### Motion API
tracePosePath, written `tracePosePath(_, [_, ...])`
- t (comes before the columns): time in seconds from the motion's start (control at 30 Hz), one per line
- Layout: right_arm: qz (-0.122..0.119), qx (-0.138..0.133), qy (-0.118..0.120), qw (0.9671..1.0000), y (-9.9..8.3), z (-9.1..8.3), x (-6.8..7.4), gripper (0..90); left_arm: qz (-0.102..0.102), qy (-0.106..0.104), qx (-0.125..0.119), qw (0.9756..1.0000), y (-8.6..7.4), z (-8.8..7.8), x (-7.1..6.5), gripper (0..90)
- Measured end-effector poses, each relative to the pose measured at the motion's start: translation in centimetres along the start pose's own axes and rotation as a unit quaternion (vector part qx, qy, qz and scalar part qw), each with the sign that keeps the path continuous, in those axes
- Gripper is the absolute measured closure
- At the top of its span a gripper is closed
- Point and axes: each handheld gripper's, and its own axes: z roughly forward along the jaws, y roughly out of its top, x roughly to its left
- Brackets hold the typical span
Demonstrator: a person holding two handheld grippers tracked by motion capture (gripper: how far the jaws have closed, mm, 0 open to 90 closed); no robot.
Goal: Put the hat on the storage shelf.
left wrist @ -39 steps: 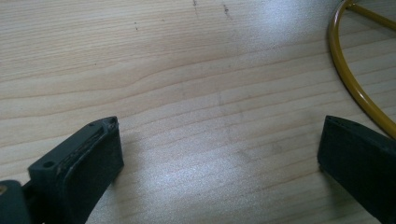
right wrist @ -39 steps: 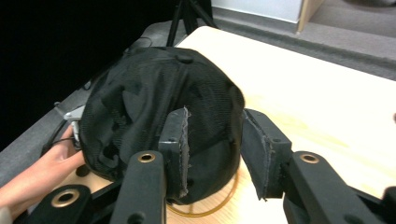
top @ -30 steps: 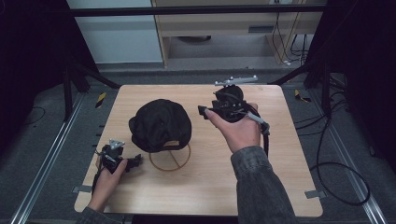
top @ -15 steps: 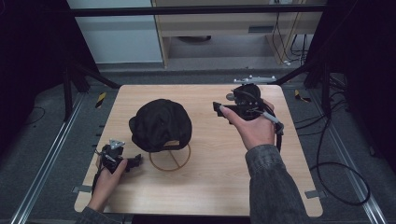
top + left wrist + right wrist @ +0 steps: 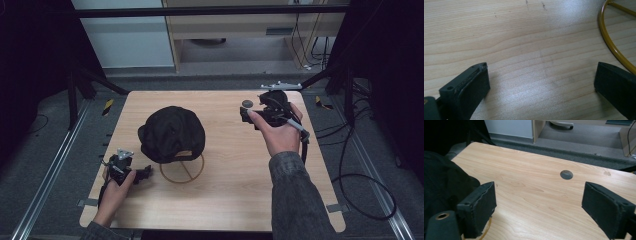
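High view puts the black cap (image 5: pixel 171 133) mid-bench toward your left, untouched, overlapping the yellow wire ring (image 5: pixel 182 168); its strap opening faces the near edge, long axis near-to-far. Your left tongs (image 5: pixel 143 172) rest open near the near-left corner, and your right tongs (image 5: pixel 246 114) hang open toward the far-right corner, so any handling is still ahead.

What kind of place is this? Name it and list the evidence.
Probably a lab recording station rather than a home: a bare wooden table ringed by a dark metal frame, loose cables on grey floor, and a black cap set out as a prop.
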Motion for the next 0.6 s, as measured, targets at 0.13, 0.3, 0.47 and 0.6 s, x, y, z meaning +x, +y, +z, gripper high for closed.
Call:
tracePosePath(0.13, [-0.007, 0.001, -0.007, 0.9999, -0.2, 0.4, -0.2, 9.6, 0.0, 0.0, 0.0, 1.0, 0.0, 0.0, 0.0, 0.0])
tracePosePath(0.3, [-0.01, 0.015, -0.013, 0.9998, -1.0, 1.5, -0.4, 8.5, 0.0, 0.0, -0.001, 1.0, 0.0, 0.0, 0.0, 0.0])
tracePosePath(0.47, [-0.015, 0.039, -0.017, 0.999, -2.2, 2.8, -0.8, 9.2, 0.0, 0.0, -0.001, 1.0, 0.0, 0.0, 0.0, 0.0])
tracePosePath(0.6, [-0.009, 0.056, -0.019, 0.9982, -3.4, 3.8, -1.2, 10.9, 0.0, 0.0, -0.001, 1.0, 0.0, 0.0, 0.0, 0.0])
